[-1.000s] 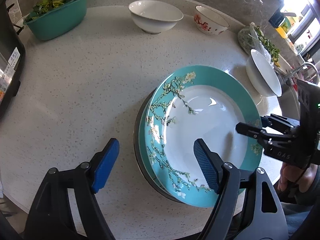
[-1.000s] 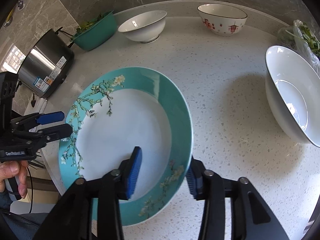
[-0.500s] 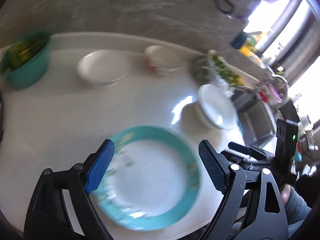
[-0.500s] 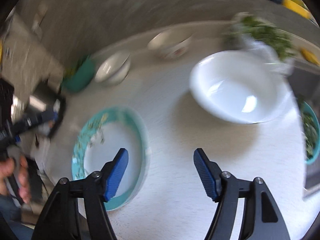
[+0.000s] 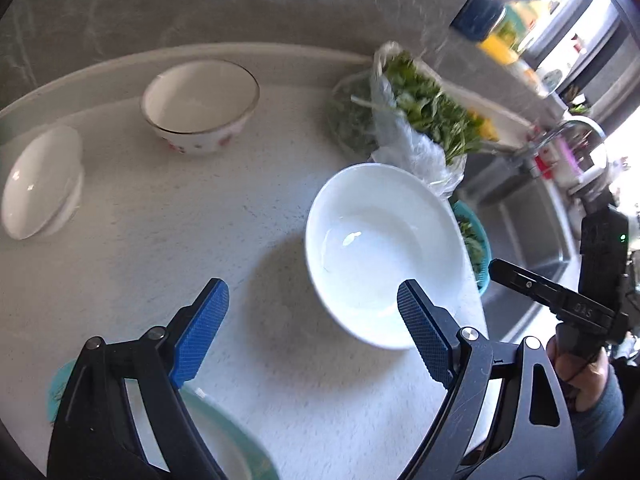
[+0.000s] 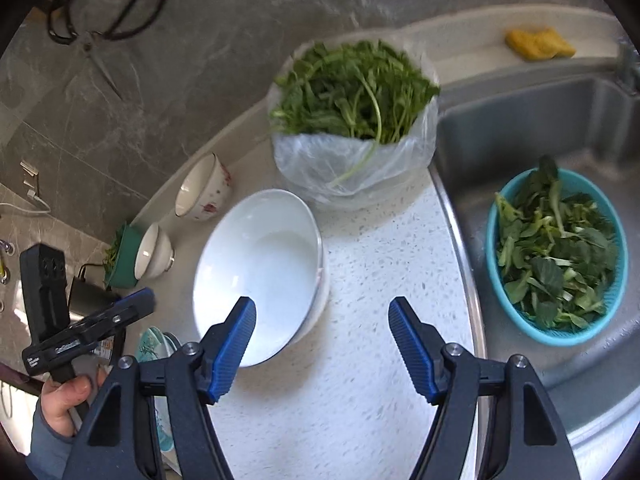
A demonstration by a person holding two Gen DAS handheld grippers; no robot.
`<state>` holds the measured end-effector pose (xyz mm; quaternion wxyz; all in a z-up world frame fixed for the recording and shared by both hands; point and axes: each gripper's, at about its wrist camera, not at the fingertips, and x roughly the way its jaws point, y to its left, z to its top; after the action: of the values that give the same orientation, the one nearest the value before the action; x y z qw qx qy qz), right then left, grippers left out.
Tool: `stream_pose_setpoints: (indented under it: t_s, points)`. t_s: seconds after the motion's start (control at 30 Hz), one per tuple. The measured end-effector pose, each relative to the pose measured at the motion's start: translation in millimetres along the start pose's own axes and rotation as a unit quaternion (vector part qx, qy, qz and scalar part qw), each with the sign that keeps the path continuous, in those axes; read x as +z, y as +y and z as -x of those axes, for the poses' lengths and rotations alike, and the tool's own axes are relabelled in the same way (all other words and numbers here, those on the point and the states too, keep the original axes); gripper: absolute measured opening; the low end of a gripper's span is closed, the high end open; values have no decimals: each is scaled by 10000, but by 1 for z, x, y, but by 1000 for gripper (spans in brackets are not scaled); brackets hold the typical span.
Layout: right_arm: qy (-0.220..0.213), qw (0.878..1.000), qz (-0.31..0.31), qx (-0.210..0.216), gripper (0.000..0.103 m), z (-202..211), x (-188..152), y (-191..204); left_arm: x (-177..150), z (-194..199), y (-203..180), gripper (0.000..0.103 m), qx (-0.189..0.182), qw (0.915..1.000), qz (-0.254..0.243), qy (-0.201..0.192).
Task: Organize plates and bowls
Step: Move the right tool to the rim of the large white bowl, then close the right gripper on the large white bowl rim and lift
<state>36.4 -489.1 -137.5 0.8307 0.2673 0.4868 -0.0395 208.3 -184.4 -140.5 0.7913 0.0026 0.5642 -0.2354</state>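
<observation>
Step in hand: both grippers are heading for the large white bowl (image 5: 384, 252), which I judge to be the next piece to sort; the teal plates (image 5: 236, 448) are lying stacked at 7 o'clock in the left wrist view.
Large white bowl: it is sitting on the counter (image 5: 160, 240) at about 3 o'clock of centre in the left view, near the sink (image 6: 520, 120) edge, just in front of the bag of greens (image 6: 352, 120).
Left gripper (image 5: 312, 328): its tongs are standing wide apart and holding nothing; the right pad is overlapping the bowl's near rim in the picture, contact unclear.
Right gripper (image 6: 322, 348): its tongs are standing apart, empty; the left pad is hanging over the bowl's near rim at 7 o'clock.
Other bowls: the flowered bowl (image 5: 200, 108) is waiting at 11 o'clock, the small white bowl (image 5: 40, 188) at 9 o'clock.
Next move: it is calling for one pad inside and one outside the rim, then a firm squeeze; the glazed wall is looking slippery.
</observation>
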Motion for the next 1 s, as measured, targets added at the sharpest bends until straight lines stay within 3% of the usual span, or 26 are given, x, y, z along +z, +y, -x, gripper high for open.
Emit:
stream_pose_setpoints:
  t_s: [0.2, 0.33, 0.57, 0.7, 1.0]
  points:
    - [343, 9989, 128, 283, 72, -32, 11, -4, 9, -35, -10, 81, 331, 9993, -91, 169]
    - [515, 9981, 193, 296, 67, -47, 17, -5, 11, -60, -9, 63, 453, 9983, -36, 352]
    - [783, 9960, 286, 316, 34, -66, 17, -7, 5, -84, -7, 31, 252, 9979, 114, 584]
    - [789, 9953, 401, 402, 24, -67, 18, -4, 5, -91, -8, 24, 222, 9981, 118, 561]
    - [797, 9953, 454, 304, 22, -62, 11, -1, -10, -81, -23, 23, 290, 9984, 92, 485]
